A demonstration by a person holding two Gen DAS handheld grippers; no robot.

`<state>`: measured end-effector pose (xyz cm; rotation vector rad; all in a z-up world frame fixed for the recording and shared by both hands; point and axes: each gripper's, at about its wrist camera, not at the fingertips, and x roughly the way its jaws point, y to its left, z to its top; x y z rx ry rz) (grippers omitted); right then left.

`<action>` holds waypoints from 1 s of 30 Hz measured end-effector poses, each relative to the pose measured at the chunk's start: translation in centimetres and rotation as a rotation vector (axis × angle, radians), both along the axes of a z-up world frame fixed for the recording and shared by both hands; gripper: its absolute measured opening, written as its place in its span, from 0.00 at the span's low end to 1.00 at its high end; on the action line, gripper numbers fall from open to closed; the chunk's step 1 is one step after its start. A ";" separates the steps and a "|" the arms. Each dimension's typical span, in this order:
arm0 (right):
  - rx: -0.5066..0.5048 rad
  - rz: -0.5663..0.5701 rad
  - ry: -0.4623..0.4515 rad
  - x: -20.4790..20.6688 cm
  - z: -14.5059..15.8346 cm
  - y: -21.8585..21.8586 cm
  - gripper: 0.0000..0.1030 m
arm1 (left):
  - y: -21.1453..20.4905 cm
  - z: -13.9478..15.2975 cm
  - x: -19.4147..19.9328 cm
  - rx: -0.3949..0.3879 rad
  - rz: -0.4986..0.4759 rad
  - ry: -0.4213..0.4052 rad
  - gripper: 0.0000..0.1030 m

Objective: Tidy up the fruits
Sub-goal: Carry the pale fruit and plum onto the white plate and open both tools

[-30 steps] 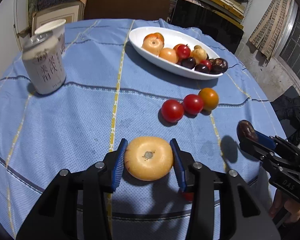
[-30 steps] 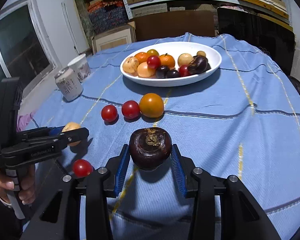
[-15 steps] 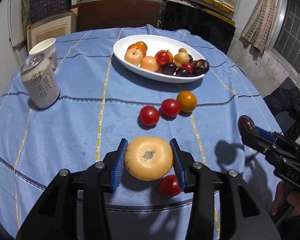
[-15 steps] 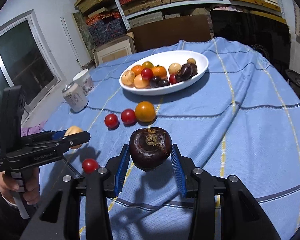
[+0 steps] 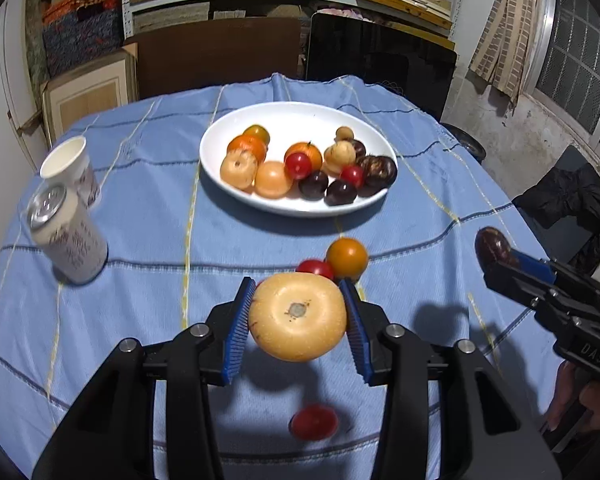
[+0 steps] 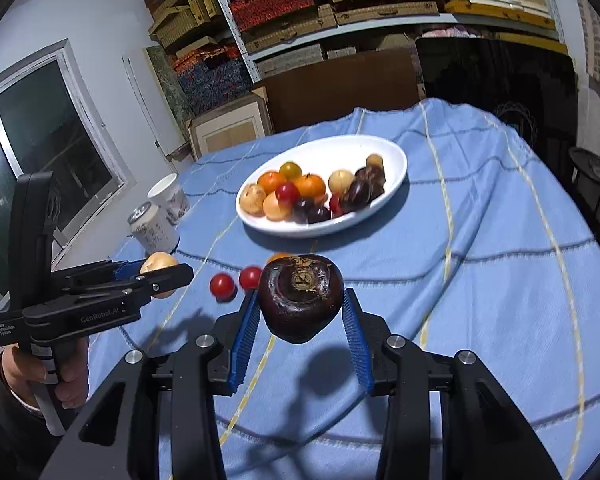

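Two hand-held grippers, one fruit each; three red tomatoes (image 5: 314, 422) loose.

Metal shelving (image 6: 380, 20) stacked with woven boxes lined the back wall; a dark window (image 6: 40, 140) sat in the white wall (image 6: 60, 20), and a round table (image 5: 140, 184) wore a blue checked cloth

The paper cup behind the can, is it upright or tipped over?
Upright: the paper cup stands on the tablecloth behind the can, open mouth up.
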<state>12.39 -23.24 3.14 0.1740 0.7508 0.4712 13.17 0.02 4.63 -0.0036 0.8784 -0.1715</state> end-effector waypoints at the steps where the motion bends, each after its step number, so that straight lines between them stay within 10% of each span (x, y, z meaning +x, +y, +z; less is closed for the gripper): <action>1: -0.001 0.001 -0.007 0.3 0.3 0.0 0.41 | -0.1 0.2 0.3 0.002 0.002 -0.003 0.41; 30: -0.138 0.016 -0.084 13.7 2.4 3.9 0.41 | -1.5 2.0 15.1 0.060 0.086 -0.030 0.41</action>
